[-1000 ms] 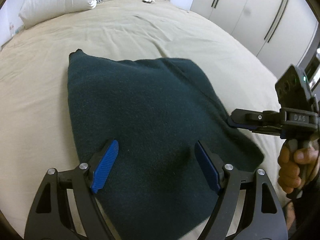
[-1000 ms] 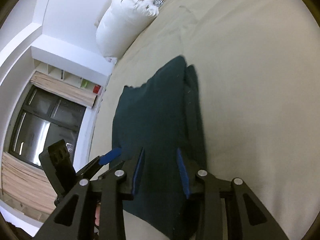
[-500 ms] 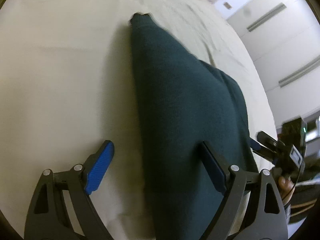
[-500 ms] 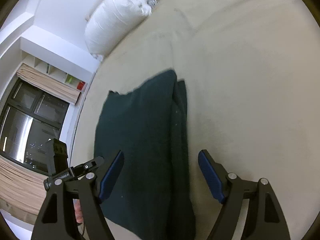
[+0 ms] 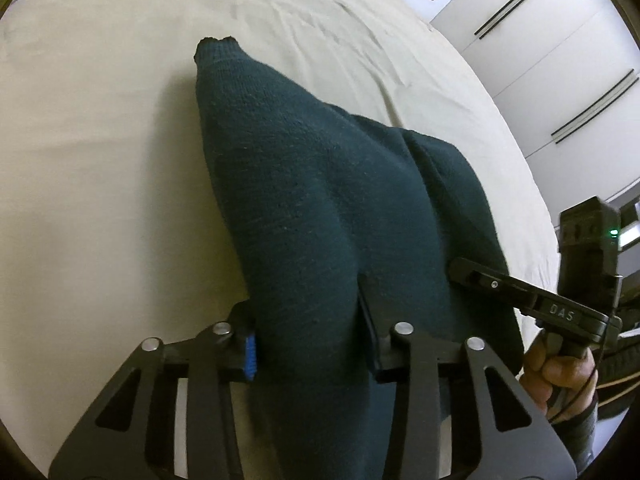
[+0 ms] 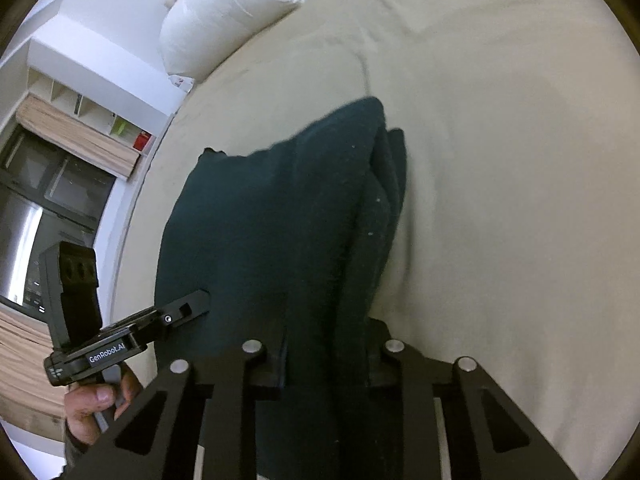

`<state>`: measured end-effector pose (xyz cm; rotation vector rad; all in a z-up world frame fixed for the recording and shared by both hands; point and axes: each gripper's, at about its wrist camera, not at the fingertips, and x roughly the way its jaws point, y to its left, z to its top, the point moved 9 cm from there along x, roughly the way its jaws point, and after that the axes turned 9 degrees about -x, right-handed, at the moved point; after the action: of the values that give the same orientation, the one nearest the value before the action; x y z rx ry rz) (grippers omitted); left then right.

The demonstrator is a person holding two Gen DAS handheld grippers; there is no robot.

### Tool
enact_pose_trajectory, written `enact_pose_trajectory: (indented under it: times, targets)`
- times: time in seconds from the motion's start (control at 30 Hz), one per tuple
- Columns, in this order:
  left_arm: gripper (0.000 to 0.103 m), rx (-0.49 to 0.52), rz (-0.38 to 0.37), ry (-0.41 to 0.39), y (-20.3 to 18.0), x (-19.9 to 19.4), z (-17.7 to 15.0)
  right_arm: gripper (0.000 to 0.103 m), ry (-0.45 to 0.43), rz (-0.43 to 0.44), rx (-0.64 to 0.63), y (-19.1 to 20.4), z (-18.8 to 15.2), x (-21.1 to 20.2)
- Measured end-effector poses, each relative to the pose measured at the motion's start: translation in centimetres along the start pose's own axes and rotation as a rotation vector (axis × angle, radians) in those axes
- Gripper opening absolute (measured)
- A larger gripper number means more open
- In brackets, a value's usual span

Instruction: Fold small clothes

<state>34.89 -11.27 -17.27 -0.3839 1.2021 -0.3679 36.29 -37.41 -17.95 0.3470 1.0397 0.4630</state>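
A dark teal knitted garment lies folded on the beige bed. My left gripper is shut on the garment's near left edge, a thick fold bunched between its blue pads. My right gripper is shut on the garment's near right edge, where several layers stack. Each gripper shows in the other's view: the right one at the garment's right side, the left one at its left side.
A white pillow lies at the bed's far end. White wardrobe doors stand beyond the bed on one side. A window with a blind and shelves is on the other side.
Both grippers were open over the garment's near corners half a second ago. Both have now closed on its near edge, and the cloth bunches up between the fingers.
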Motion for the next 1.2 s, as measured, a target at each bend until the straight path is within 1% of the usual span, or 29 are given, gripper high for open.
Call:
enact_pose_trajectory:
  times: [0.03, 0.13, 0.23, 0.33, 0.4, 0.43, 0.53, 0.6, 0.63, 0.67, 0.73, 0.77, 0.8, 0.83, 0.93, 1.0, 1.07, 1.2]
  targets:
    - [0.035, 0.006, 0.001, -0.009, -0.2, -0.6, -0.2, 0.026, -0.012, -0.008, -0.014, 0.8, 0.1, -0.5]
    - [0.035, 0.040, 0.010, -0.056, -0.8, -4.0, -0.9, 0.025, -0.042, -0.009, -0.060, 4.1, -0.6, -2.5]
    - [0.035, 0.079, 0.037, -0.099, -0.4, -8.3, -2.5, 0.025, -0.060, 0.022, -0.091, 7.8, -1.7, -3.4]
    - [0.035, 0.101, 0.073, -0.115, 0.9, -11.6, -4.8, 0.025, -0.066, 0.072, -0.131, 11.9, -4.3, -4.1]
    - [0.035, 0.105, 0.094, -0.123, 2.1, -13.3, -6.6, 0.025, -0.058, 0.103, -0.127, 13.6, -5.9, -3.7]
    - [0.035, 0.106, 0.111, -0.127, 2.8, -14.0, -7.6, 0.025, -0.050, 0.124, -0.127, 14.7, -7.4, -3.3]
    - [0.036, 0.094, 0.139, -0.119, 4.8, -14.6, -10.4, 0.025, -0.033, 0.173, -0.110, 16.1, -10.7, -2.2]
    - [0.036, 0.077, 0.142, -0.102, 6.0, -13.8, -11.7, 0.025, -0.019, 0.193, -0.084, 16.1, -12.2, -1.4]
    - [0.036, 0.062, 0.142, -0.089, 6.9, -12.9, -12.5, 0.025, -0.008, 0.193, -0.071, 15.9, -13.2, -0.7]
    - [0.037, 0.053, 0.145, -0.075, 7.6, -12.0, -13.0, 0.025, 0.001, 0.193, -0.059, 15.7, -13.4, 0.1]
    - [0.043, 0.043, 0.169, -0.056, 9.1, -10.0, -13.7, 0.026, 0.021, 0.184, -0.026, 14.4, -14.5, 1.4]
    - [0.049, 0.020, 0.154, -0.071, 9.6, -9.4, -13.8, 0.028, 0.023, 0.189, -0.018, 13.8, -14.6, 1.9]
    - [0.053, 0.011, 0.145, -0.084, 9.6, -9.2, -13.5, 0.033, 0.023, 0.199, -0.006, 13.3, -14.9, 2.2]
    - [0.055, 0.008, 0.148, -0.093, 9.6, -9.4, -13.7, 0.039, 0.020, 0.198, 0.008, 12.5, -15.6, 2.0]
    - [0.058, 0.055, 0.221, -0.126, 9.3, -10.0, -14.0, 0.041, -0.009, 0.214, 0.034, 11.5, -16.5, 1.3]
    - [0.060, 0.078, 0.265, -0.146, 8.6, -9.9, -14.0, 0.044, -0.017, 0.193, 0.030, 11.6, -16.5, 0.8]
    - [0.061, 0.086, 0.291, -0.161, 8.4, -10.0, -14.1, 0.047, -0.038, 0.155, 0.019, 11.1, -16.6, -0.3]
    - [0.063, 0.108, 0.343, -0.185, 7.5, -9.3, -13.9, 0.048, -0.092, 0.070, 0.025, 10.1, -15.6, -3.0]
